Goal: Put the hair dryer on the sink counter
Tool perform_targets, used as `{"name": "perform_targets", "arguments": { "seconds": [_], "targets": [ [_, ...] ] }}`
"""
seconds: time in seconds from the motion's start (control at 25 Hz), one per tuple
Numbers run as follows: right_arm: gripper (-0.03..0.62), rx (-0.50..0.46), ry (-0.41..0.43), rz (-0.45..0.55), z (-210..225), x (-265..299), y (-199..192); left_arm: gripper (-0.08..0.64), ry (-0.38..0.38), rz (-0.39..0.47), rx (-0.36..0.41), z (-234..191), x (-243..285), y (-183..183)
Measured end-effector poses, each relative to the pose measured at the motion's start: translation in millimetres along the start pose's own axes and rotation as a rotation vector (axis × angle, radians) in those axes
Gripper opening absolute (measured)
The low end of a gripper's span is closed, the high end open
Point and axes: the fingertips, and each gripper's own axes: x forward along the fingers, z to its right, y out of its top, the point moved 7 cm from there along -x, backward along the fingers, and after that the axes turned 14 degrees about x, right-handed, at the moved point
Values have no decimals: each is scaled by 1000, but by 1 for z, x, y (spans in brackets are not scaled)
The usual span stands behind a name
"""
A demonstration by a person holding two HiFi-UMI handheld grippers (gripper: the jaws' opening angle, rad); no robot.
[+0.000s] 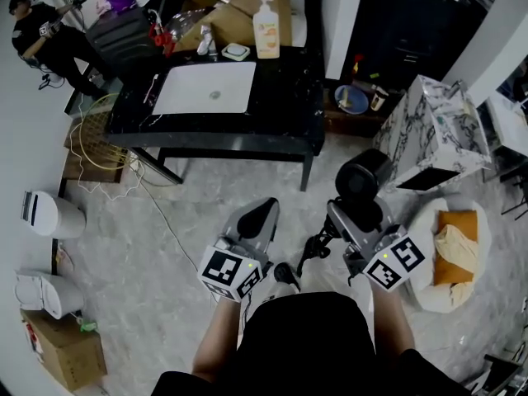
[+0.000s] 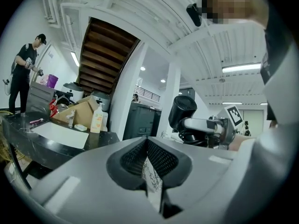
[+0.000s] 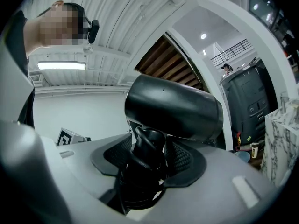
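Observation:
A black hair dryer (image 1: 364, 179) is held upright by its handle in my right gripper (image 1: 356, 214), low over the marble floor. In the right gripper view the handle sits clamped between the pads (image 3: 180, 158), with the barrel (image 3: 173, 107) above them. The dryer's cord (image 1: 314, 249) hangs down to the left. My left gripper (image 1: 266, 209) is beside it, shut with nothing in it (image 2: 147, 141), and its view shows the dryer (image 2: 183, 110) at the right. The black sink counter (image 1: 285, 97) with its white basin (image 1: 206, 87) stands ahead, well apart from both grippers.
On the counter's far edge are a soap bottle (image 1: 266, 28), a cardboard box (image 1: 239, 7) and small clutter. A person (image 1: 41, 33) stands far left. A marble block (image 1: 437, 130) and a white basket (image 1: 458, 254) are at the right, white bins (image 1: 51, 214) and a yellow cable (image 1: 87, 139) at the left.

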Motion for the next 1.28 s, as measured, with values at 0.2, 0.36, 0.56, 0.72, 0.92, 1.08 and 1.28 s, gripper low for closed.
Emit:
{"name": "perform_targets", "arguments": {
  "seconds": [0.2, 0.36, 0.56, 0.72, 0.92, 1.08, 1.28],
  "targets": [
    [232, 6, 3, -14, 6, 11, -6, -2, -6, -2, -11, -5, 4, -7],
    [232, 8, 3, -21, 15, 28, -3, -2, -3, -10, -16, -18, 14, -8],
    [232, 2, 1, -33, 33, 53, 4, -2, -7, -22, 6, -36, 34, -5],
    [232, 5, -8, -48, 49, 74, 7, -2, -11, -37, 13, -51, 50, -5],
    [232, 17, -10, -59, 68, 104, 16, -2, -15, -53, 8, -77, 76, -4],
    [232, 28, -21, -77, 84, 127, 22, -2, -20, -65, 12, -96, 96, -2],
    [232, 32, -25, -110, 104, 151, 30, -2, -7, -68, 5, -115, 118, 2]
  ]
}}
